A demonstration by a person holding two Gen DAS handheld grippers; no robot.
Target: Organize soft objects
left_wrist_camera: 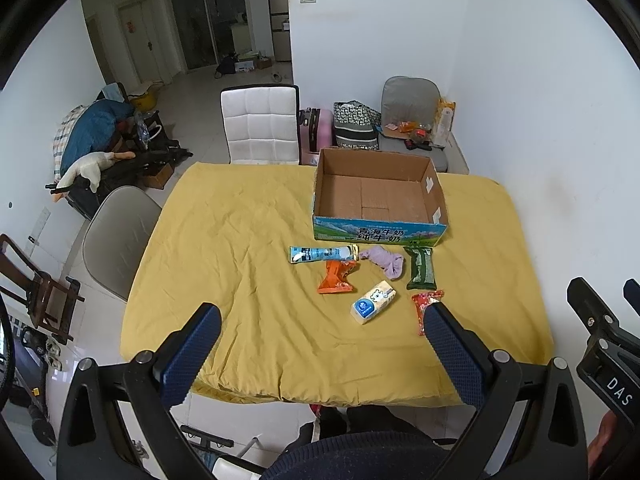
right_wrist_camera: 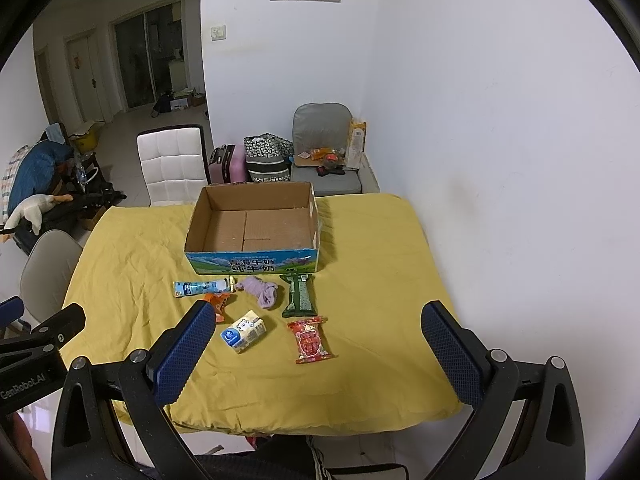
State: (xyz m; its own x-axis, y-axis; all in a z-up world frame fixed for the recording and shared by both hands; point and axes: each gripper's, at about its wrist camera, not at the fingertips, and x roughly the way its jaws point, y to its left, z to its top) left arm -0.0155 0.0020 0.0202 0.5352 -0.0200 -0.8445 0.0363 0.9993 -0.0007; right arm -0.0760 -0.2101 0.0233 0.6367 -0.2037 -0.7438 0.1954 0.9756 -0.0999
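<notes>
Now both empty: left tongs (left_wrist_camera: 322, 334) and right tongs (right_wrist_camera: 316, 330) spread wide, hovering off the desk (right_wrist_camera: 372, 240) near edge. Red packet (right_wrist_camera: 311, 340) nearest right tongs at 12 o'clock, long axis pointing away. Cardboard box (right_wrist_camera: 252, 266) beyond, printed 纯牛奶; nothing inside yet.

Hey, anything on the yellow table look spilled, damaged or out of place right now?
Nothing looks spilled or broken. The cardboard box sits empty, and six soft items lie loose in front of it; the purple cloth is crumpled and the orange packet looks creased. Both claws hang open above the near edge.
</notes>
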